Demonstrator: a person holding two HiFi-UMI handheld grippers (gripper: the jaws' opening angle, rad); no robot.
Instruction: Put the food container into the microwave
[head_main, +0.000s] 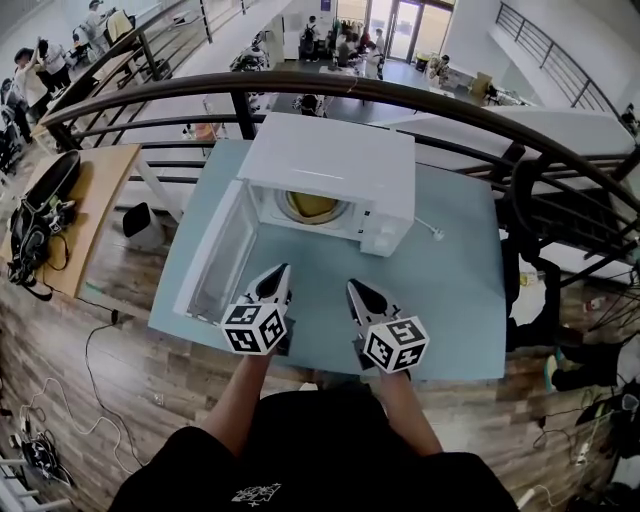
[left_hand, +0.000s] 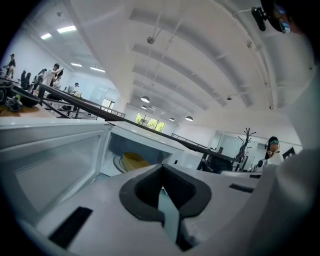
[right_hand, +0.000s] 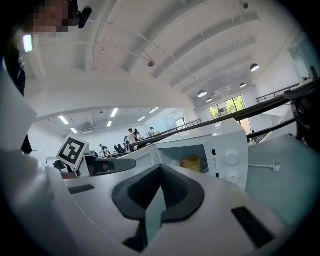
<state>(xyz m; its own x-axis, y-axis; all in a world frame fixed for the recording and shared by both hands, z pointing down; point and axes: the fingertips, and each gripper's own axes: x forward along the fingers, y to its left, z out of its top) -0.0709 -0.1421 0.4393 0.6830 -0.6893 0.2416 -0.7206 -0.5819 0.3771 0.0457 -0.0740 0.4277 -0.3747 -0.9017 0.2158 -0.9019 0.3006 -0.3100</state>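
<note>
The white microwave (head_main: 340, 165) stands on the light blue table (head_main: 450, 300) with its door (head_main: 215, 250) swung wide open to the left. A yellow food container (head_main: 310, 206) sits inside on the turntable, also visible in the left gripper view (left_hand: 132, 161) and the right gripper view (right_hand: 191, 162). My left gripper (head_main: 277, 275) and right gripper (head_main: 358, 292) hover side by side in front of the opening, well short of it. Both are shut with nothing between their jaws. The left gripper (left_hand: 161, 189) points at the cavity, while the right gripper (right_hand: 160, 189) points at the microwave's front from further right.
A dark curved railing (head_main: 400, 95) runs behind the table. The microwave's plug and cord (head_main: 432, 232) lie on the table to its right. A wooden bench with dark bags (head_main: 40, 215) stands at far left. People sit at desks on the floor below.
</note>
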